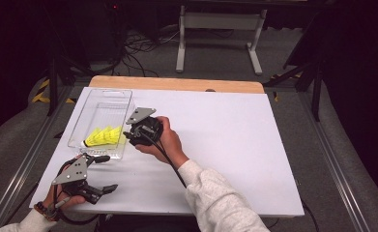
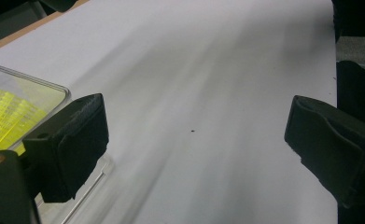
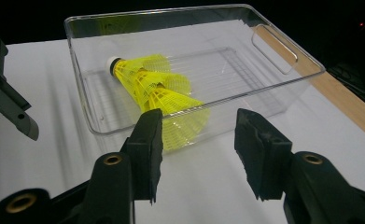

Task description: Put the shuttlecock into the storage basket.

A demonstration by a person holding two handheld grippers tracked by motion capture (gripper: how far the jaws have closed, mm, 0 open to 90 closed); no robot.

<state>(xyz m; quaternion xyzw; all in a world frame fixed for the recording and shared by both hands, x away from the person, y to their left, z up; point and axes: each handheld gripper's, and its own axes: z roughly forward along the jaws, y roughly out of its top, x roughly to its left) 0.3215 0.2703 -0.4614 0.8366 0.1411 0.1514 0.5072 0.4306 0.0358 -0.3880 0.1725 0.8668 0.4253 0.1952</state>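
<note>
A clear plastic bin stands at the table's left side and holds a short nested stack of yellow shuttlecocks, white cork end to the left. My right gripper is just outside the bin's right wall, its jaws open and pointing at that wall with nothing between them. In the right gripper view the shuttlecocks lie behind the bin's near wall, beyond my right gripper. My left gripper rests near the front left corner, open and empty. Its own view has the left gripper over bare table beside the bin's corner.
The white tabletop stretches to the right of the bin, with a wooden strip along its far edge. A cable trails from the right gripper along the sleeve. Stands and cables sit on the floor beyond the table.
</note>
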